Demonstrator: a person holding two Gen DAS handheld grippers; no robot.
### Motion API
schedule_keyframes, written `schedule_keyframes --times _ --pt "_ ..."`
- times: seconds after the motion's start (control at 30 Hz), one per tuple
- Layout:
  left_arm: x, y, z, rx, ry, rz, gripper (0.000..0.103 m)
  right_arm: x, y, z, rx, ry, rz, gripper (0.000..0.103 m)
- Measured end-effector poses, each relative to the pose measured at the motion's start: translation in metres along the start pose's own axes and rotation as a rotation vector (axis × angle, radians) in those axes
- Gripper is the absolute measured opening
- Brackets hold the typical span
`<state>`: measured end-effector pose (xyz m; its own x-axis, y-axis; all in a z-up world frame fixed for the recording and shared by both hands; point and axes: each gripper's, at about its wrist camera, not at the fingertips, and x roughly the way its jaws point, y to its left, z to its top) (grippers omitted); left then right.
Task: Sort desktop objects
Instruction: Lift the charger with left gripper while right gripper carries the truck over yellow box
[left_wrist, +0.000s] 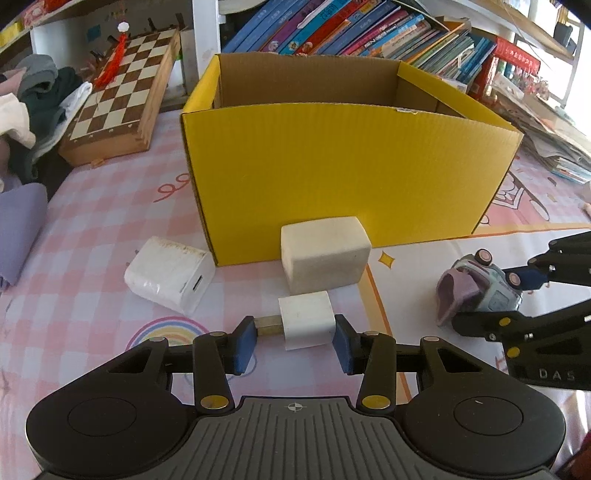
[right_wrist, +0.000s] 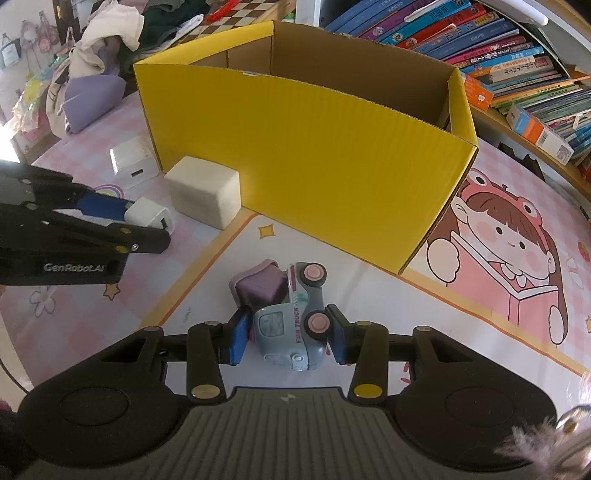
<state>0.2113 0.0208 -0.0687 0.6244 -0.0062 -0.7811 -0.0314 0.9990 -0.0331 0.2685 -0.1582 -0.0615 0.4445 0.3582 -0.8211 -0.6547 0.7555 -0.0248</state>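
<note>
No object could be seen inside the yellow box (left_wrist: 332, 173), though its floor was largely hidden behind the near wall; the sorting was therefore judged to be at an early stage, with nothing visibly put away. The left gripper (left_wrist: 293, 341) was closed on the small white charger (left_wrist: 306, 319), its prongs against one blue pad and its body against the other; the charger lay on the patterned mat (left_wrist: 110, 229), just in front of the white block (left_wrist: 325, 254), which stood against the box wall. The right gripper (right_wrist: 284, 338) was closed about the toy truck (right_wrist: 291, 317), which lay tipped on its side with its pink wheels facing upward, a purple part at its far end; both pads appeared pressed to it, though contact on the right side was hard to confirm. A larger white charger (left_wrist: 170, 275) rested untouched beside the box's left corner. Still to be done, as judged: both held items to be lifted into the box; then the block and the larger charger.
</note>
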Motion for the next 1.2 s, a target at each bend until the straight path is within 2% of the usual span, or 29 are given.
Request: schedule_keyframes --times 0.37,0.63,1.2 --pt "-0.024 -0.002 -0.007 0.037 -0.042 -0.008 0.042 -0.014 0.008 -0.003 0.010 -0.017 0.003 0.040" --pt "-0.045 -0.005 -0.009 0.066 -0.085 -0.037 0.042 -0.033 0.015 -0.004 0.041 -0.060 -0.034 0.040" --pt "-0.077 0.001 -0.019 0.126 -0.143 -0.095 0.042 -0.060 0.040 -0.018 0.099 -0.078 -0.062 0.040"
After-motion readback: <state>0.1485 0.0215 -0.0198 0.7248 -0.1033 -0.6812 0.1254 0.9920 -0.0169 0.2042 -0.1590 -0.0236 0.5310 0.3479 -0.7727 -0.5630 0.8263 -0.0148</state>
